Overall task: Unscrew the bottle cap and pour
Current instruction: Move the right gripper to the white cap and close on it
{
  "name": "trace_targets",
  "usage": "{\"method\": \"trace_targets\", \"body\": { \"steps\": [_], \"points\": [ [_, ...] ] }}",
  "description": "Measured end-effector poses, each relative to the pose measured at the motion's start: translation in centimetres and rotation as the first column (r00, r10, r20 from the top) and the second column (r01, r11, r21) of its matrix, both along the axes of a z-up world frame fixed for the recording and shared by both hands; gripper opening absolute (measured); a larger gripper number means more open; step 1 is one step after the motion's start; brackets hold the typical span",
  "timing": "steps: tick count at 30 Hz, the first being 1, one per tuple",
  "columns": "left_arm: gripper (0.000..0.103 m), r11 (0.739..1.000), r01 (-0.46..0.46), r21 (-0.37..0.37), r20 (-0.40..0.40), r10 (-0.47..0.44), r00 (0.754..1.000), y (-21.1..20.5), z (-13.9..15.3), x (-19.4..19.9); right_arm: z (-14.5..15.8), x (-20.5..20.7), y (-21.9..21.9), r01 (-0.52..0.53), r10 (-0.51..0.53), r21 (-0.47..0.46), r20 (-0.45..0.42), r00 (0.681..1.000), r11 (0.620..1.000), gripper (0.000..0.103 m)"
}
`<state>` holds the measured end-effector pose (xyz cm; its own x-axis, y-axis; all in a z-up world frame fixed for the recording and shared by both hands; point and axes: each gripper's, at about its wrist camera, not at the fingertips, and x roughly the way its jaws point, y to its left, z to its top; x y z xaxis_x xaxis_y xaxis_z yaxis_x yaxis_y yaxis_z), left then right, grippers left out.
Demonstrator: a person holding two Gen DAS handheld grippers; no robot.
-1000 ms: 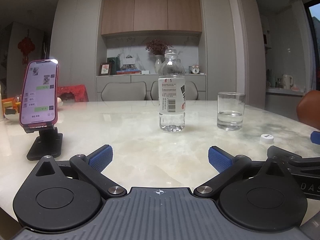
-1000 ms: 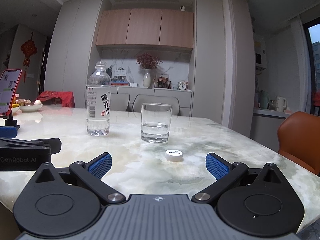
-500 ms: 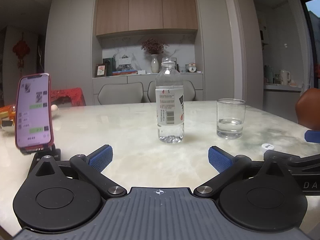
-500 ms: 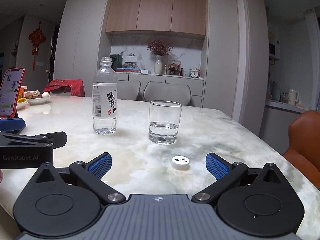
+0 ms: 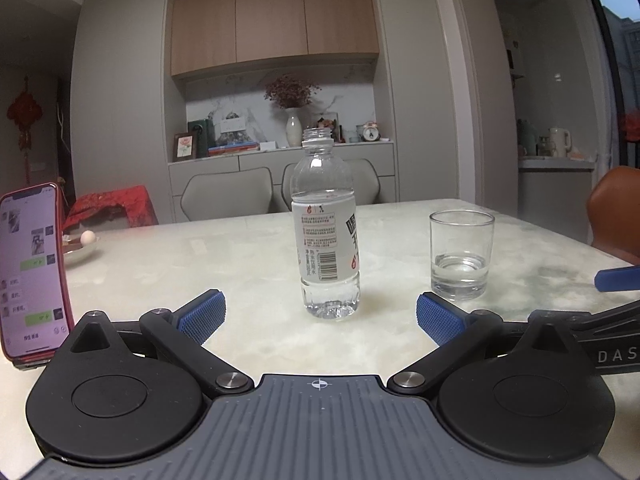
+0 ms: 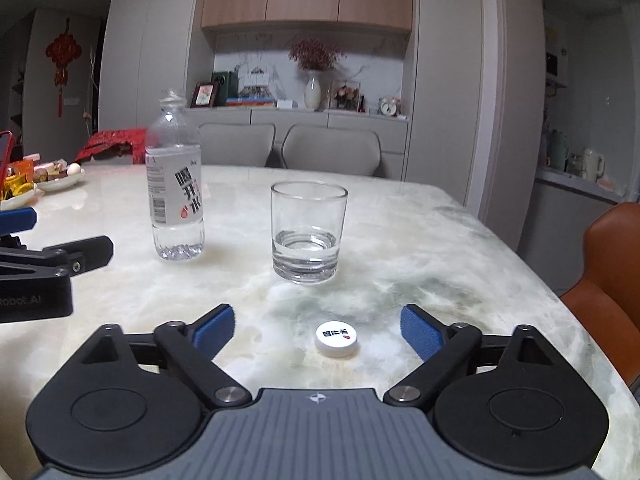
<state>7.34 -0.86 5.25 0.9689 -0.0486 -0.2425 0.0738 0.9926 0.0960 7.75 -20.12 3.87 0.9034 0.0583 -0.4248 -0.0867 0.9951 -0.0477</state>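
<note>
A clear plastic bottle (image 5: 326,236) with a white label stands upright and uncapped on the marble table; it also shows in the right wrist view (image 6: 175,188). A glass (image 5: 461,254) with a little water stands to its right, and is seen in the right wrist view (image 6: 307,232). The white cap (image 6: 336,339) lies on the table between my right fingers. My left gripper (image 5: 320,318) is open and empty, just short of the bottle. My right gripper (image 6: 318,330) is open and empty, short of the glass.
A phone (image 5: 30,272) on a stand is at the left. A plate with an egg (image 5: 82,244) and snack dishes (image 6: 24,184) sit at the far left. An orange chair (image 6: 608,276) is by the table's right edge (image 6: 560,300). Grey chairs stand behind.
Both grippers have moved forward and risen a little; the bottle, the glass and the cap look nearer. Both stay open. The bottle, glass and cap have not moved.
</note>
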Motion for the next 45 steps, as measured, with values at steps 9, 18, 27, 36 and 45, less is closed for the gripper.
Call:
{"method": "trace_targets", "body": {
  "steps": [9,18,27,36,45],
  "points": [
    [0.103,1.000,0.012,0.006,-0.051,-0.011,0.999,-0.1,0.3,2.2,-0.5,3.0,-1.3,-0.011,0.013,0.022,-0.102,0.995,1.000,0.074],
    [0.103,1.000,0.020,0.024,-0.058,-0.019,0.998,-0.2,0.7,3.5,-1.0,4.7,-1.4,-0.053,0.059,0.039,-0.179,0.982,0.998,0.054],
    [0.103,0.999,0.028,0.035,-0.071,-0.026,0.997,-0.2,0.8,4.5,-0.9,5.5,-1.6,-0.069,0.075,0.038,-0.187,0.979,0.997,0.034],
    [0.103,0.999,0.046,0.021,-0.065,-0.045,0.997,-0.1,1.1,5.2,-0.4,5.2,-1.7,-0.097,0.102,0.037,-0.155,0.983,0.995,0.031],
    [0.103,0.999,0.038,0.019,0.022,-0.038,0.999,0.0,2.2,6.9,3.0,5.8,-0.3,-0.186,0.187,0.020,-0.067,0.980,0.982,0.031]
  ]
}}
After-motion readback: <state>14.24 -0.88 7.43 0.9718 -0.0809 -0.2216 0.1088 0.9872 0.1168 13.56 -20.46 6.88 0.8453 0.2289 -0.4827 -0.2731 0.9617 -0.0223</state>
